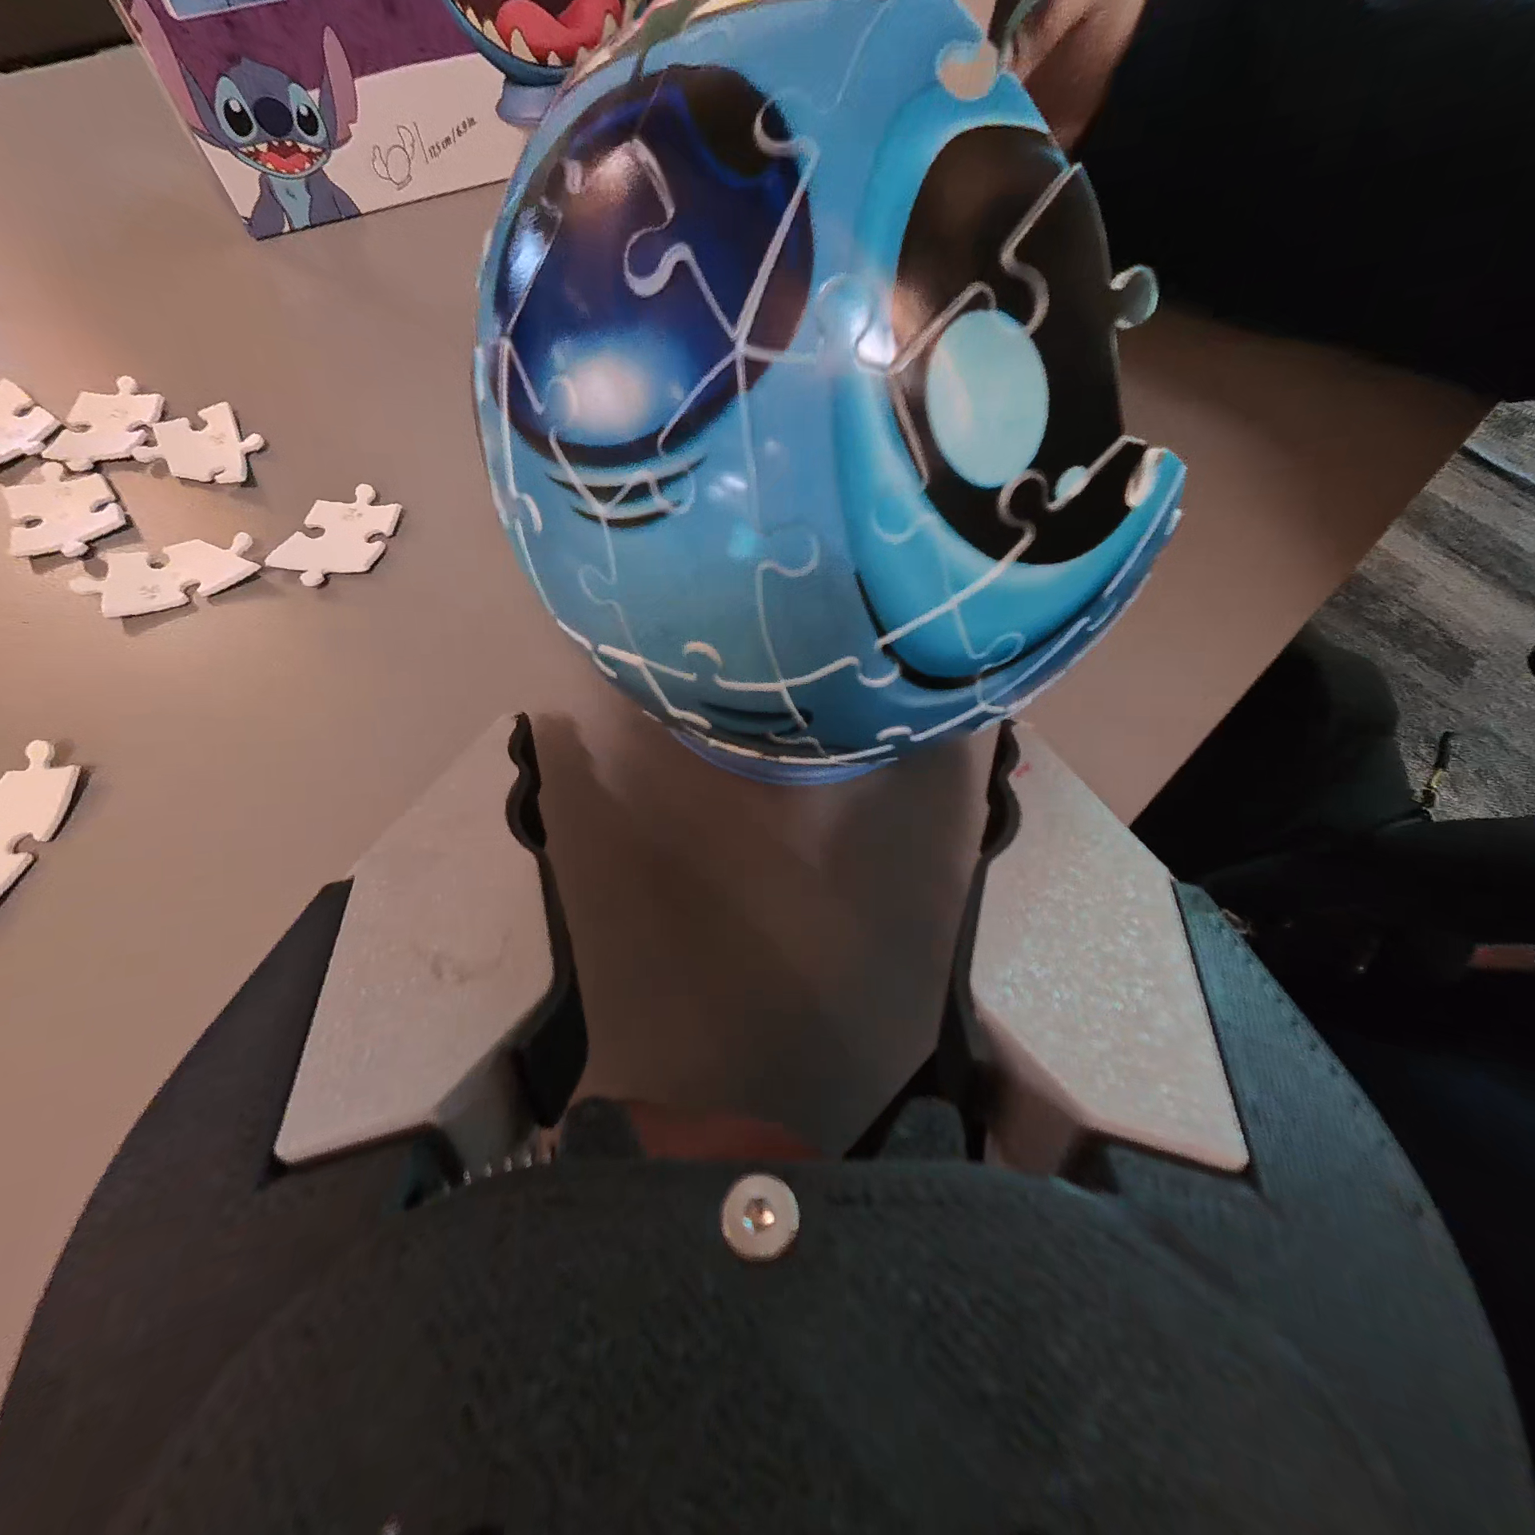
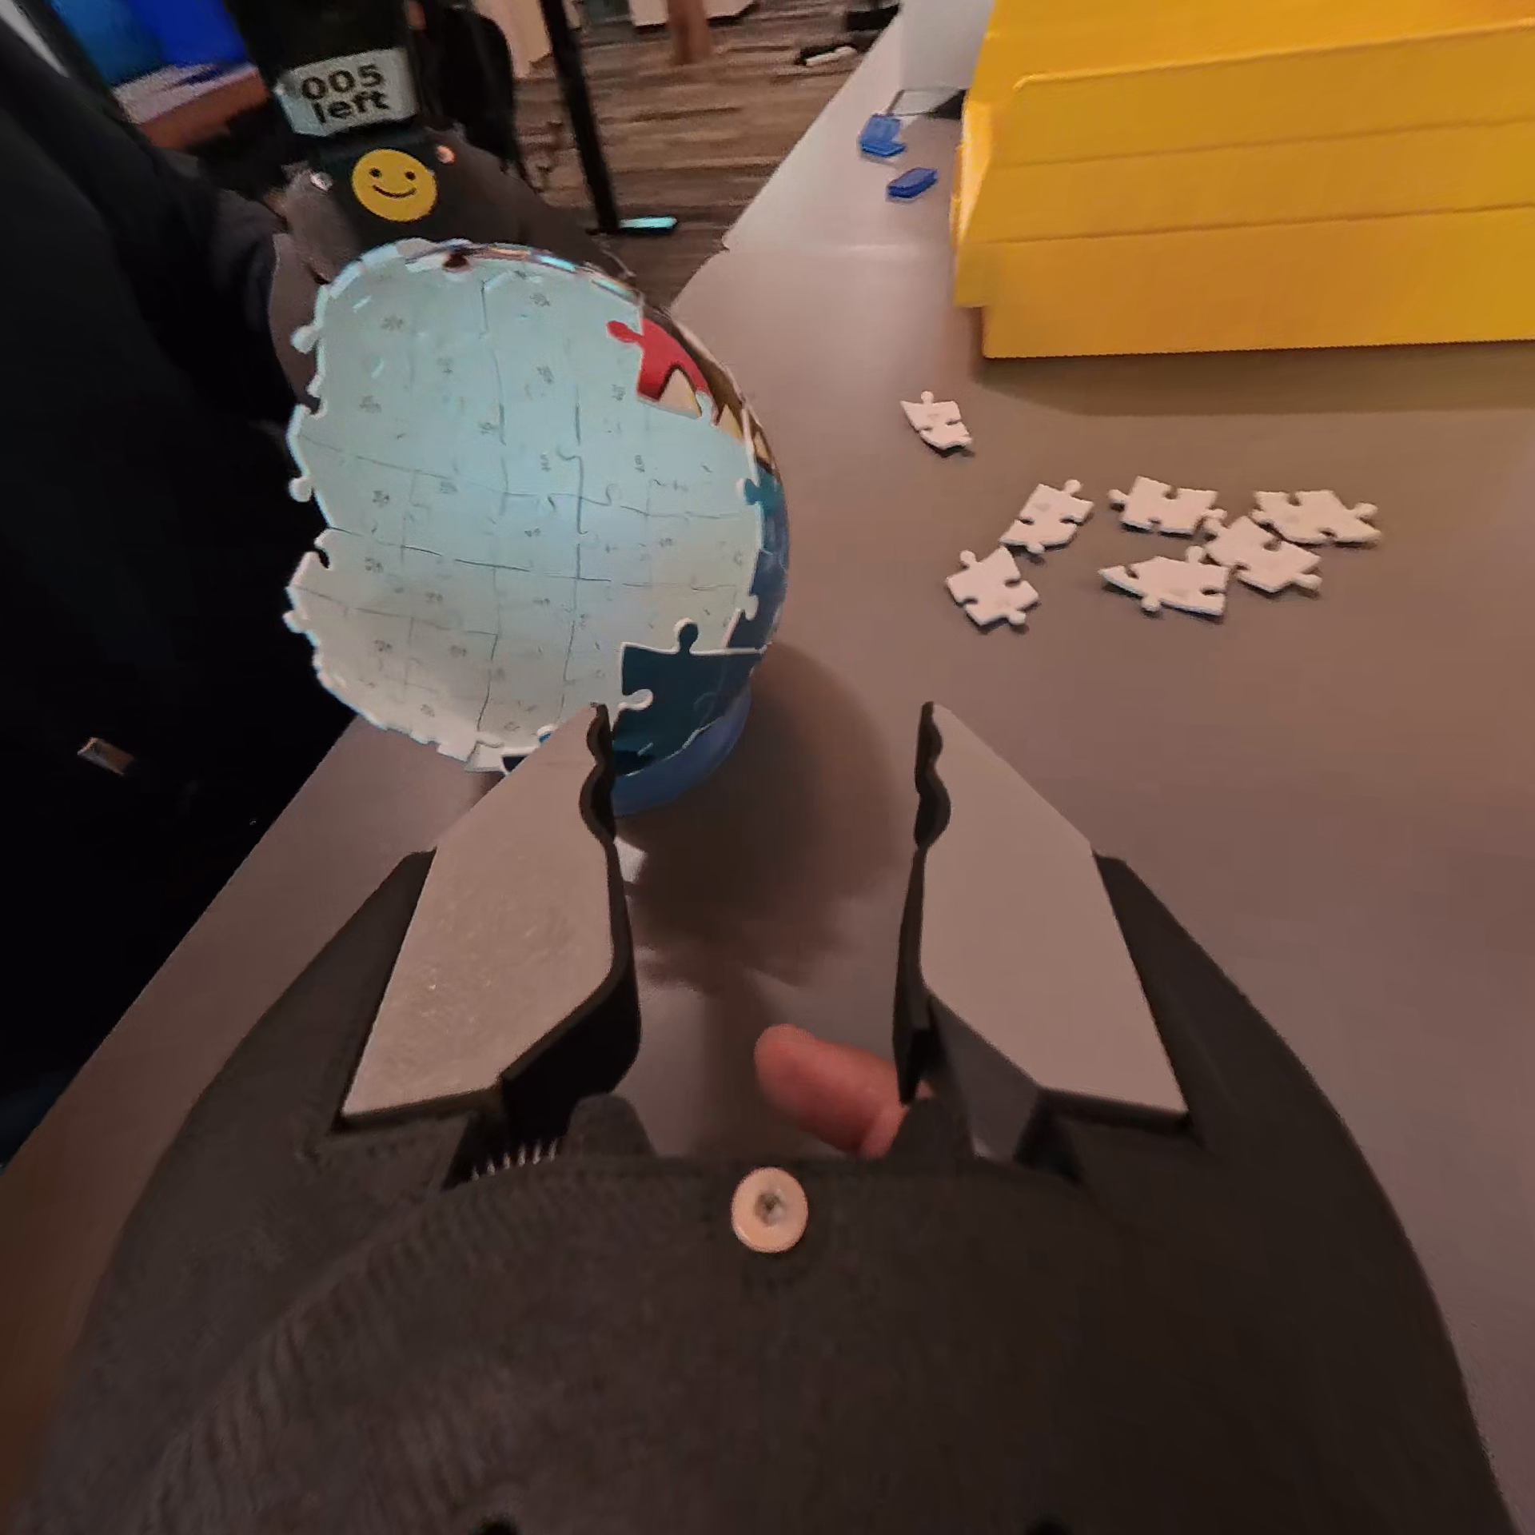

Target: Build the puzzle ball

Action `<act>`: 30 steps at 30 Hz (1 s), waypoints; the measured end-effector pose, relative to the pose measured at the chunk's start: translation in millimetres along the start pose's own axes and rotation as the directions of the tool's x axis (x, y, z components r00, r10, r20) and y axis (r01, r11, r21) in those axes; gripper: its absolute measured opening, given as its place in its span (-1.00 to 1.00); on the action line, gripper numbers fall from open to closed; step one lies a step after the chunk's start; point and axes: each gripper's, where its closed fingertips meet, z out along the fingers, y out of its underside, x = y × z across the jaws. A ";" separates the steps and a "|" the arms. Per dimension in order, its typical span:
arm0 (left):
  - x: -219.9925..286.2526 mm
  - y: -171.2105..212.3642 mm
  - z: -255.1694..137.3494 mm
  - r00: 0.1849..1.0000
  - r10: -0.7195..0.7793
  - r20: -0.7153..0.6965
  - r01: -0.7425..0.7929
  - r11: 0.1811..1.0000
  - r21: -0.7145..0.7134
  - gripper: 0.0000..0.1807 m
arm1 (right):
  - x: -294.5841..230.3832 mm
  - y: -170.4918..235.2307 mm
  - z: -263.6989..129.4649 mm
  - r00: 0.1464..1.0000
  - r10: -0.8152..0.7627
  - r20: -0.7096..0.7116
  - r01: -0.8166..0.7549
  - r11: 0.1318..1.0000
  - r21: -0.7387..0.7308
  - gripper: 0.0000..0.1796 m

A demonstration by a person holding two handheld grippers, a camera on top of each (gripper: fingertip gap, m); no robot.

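The partly built blue puzzle ball (image 1: 747, 432) stands on a blue ring base near the table's edge. In the left wrist view I see its printed outside with a dark nose and eye. In the right wrist view I see its open side and pale blue inside (image 2: 498, 515). My left gripper (image 1: 760, 739) is open and empty, its tips just in front of the ball's base. My right gripper (image 2: 760, 731) is open and empty, its left fingertip (image 2: 598, 739) close to the ball's lower rim. Several loose white pieces (image 1: 183, 507) (image 2: 1179, 540) lie face down on the table.
The puzzle's box (image 1: 332, 108) stands behind the ball. Yellow bins (image 2: 1246, 183) stand at the far right, with small blue items (image 2: 897, 154) beside them. The other gripper's body with a yellow smiley sticker (image 2: 390, 183) shows behind the ball. The table edge (image 1: 1296, 656) runs close by, with dark clothing beyond. My right fingertips sit around 12 cm from my left ones.
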 end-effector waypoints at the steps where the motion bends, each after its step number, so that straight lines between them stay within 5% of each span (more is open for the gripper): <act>1: -0.1 0.0 -1.3 1.000 0.000 -0.003 0.000 1.000 0.005 0.15 | -1.8 -2.1 0.4 0.999 0.004 0.036 -0.004 1.000 0.012 -0.27; 12: -13.7 -10.3 -14.4 0.998 0.014 -0.054 -0.009 0.997 0.077 0.10 | -39.6 -6.5 -2.5 0.960 0.058 0.272 -0.072 0.996 0.042 -0.29; 23: -30.1 -4.4 -40.2 0.994 0.036 -0.103 -0.027 0.996 0.084 0.03 | -46.3 12.4 -5.5 0.982 0.046 0.184 -0.039 0.998 -0.042 -0.22; 30: -8.9 -5.0 -31.5 0.977 0.201 -0.068 -0.201 0.980 0.005 0.16 | -18.8 13.0 -0.2 0.994 -0.059 0.090 0.065 0.996 -0.063 -0.20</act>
